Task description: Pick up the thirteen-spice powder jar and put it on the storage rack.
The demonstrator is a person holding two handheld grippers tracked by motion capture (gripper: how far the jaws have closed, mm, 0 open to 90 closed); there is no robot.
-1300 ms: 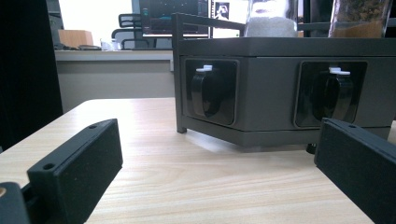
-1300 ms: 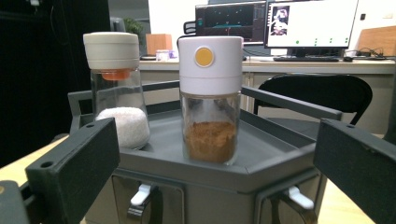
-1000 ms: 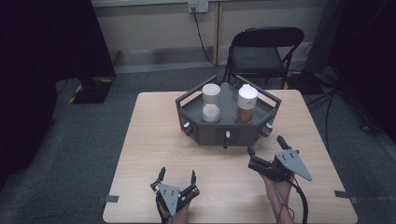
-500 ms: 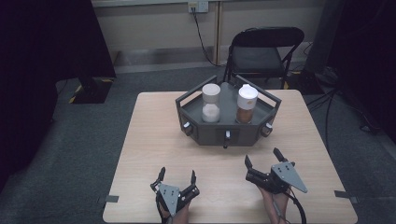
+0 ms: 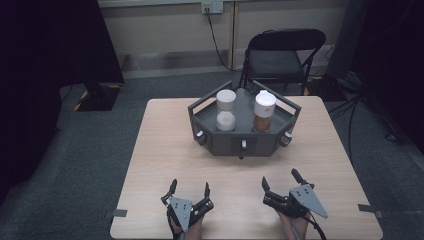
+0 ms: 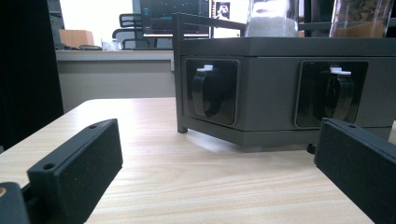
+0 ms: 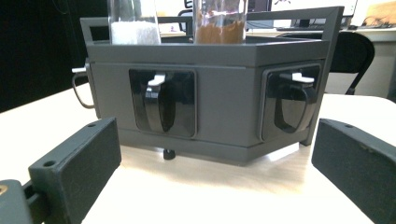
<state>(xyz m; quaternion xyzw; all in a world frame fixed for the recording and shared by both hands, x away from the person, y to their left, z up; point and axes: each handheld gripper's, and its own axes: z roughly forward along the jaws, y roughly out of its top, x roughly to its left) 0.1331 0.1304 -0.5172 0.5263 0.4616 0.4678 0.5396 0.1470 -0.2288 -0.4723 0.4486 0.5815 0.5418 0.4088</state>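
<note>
A dark grey hexagonal rack (image 5: 265, 142) stands at the far middle of the wooden table (image 5: 160, 145). In it stand a jar of white powder (image 5: 226, 111) and a jar of brown powder (image 5: 263, 111). Black spoon-like handles with white tabs sit in recesses on the rack's front walls (image 6: 209, 91) (image 7: 161, 105). My left gripper (image 5: 190, 192) rests open near the front edge, left of centre. My right gripper (image 5: 281, 182) rests open at the front, right of centre. Nothing lies between either pair of jaws. Both point toward the rack.
A black folding chair (image 5: 282, 57) stands behind the table. Cables run from a wall outlet (image 5: 212, 7) and across the floor at the right. Dark curtains hang at the left and right. Bare tabletop lies between the grippers and the rack.
My right gripper has come back toward the front edge and shifted left, away from the rack. The left gripper has stayed in place.
</note>
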